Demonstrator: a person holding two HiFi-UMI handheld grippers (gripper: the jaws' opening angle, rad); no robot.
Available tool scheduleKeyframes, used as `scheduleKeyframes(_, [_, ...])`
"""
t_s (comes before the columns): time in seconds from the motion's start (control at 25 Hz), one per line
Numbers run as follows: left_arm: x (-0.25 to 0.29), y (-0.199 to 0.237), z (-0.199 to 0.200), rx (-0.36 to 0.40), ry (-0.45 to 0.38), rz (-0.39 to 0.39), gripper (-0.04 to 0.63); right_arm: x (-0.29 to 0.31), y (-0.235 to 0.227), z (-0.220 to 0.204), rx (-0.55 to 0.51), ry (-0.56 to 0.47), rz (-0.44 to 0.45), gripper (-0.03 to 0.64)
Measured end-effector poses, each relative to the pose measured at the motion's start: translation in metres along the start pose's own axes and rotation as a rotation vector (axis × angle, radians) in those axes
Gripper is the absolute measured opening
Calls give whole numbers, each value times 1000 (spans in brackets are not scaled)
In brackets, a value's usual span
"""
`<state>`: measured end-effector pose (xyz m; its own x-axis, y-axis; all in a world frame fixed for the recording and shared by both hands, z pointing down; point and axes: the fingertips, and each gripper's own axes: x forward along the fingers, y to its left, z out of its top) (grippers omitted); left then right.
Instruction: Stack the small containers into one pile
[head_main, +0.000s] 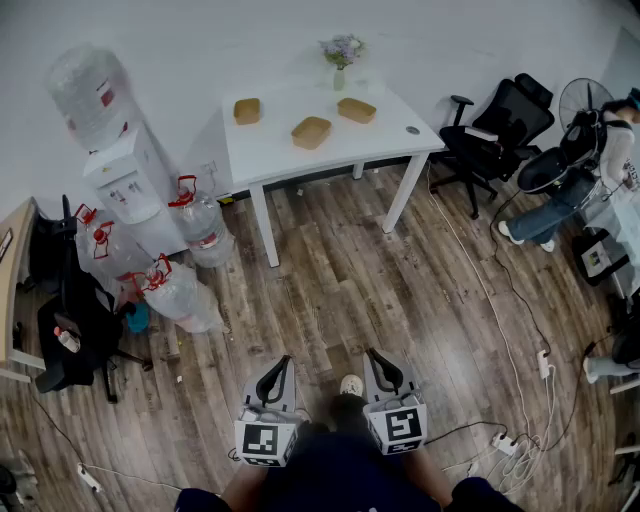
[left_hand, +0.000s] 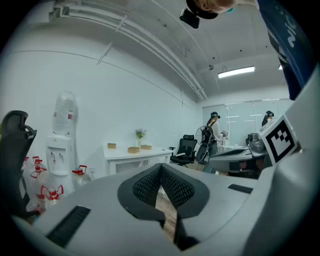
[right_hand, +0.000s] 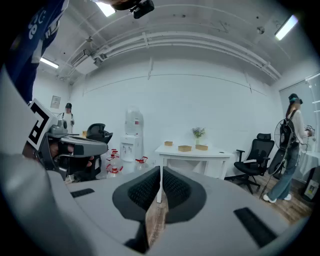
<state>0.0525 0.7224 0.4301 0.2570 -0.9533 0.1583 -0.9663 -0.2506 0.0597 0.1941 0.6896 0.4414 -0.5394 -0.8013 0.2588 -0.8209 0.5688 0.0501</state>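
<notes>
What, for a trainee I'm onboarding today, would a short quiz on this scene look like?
1. How many small containers lie on the white table?
2. True or false: the left gripper and the right gripper are both shut and empty.
3. Which of these also stands on that table? A. a laptop B. a vase of flowers C. a kettle
Key: 1. three; 2. true; 3. B
</notes>
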Motion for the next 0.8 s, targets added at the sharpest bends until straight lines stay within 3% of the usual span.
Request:
scheduleKeyframes(0.16, [9,-5,-1,1,13,-3,20,5,4,-6,2,11,37,54])
scheduleKeyframes(0.4, [31,-9,-2,-9,16,-19,20,19,-37,-15,27,33,-56,55])
scheduleKeyframes(0.6, [60,-6,2,-9,45,26,20,32,-72,-12,46,20,-31,55])
scheduleKeyframes(0.8, [93,-20,7,-49,20,35,20,50,-106,-8,67,8,-4,57])
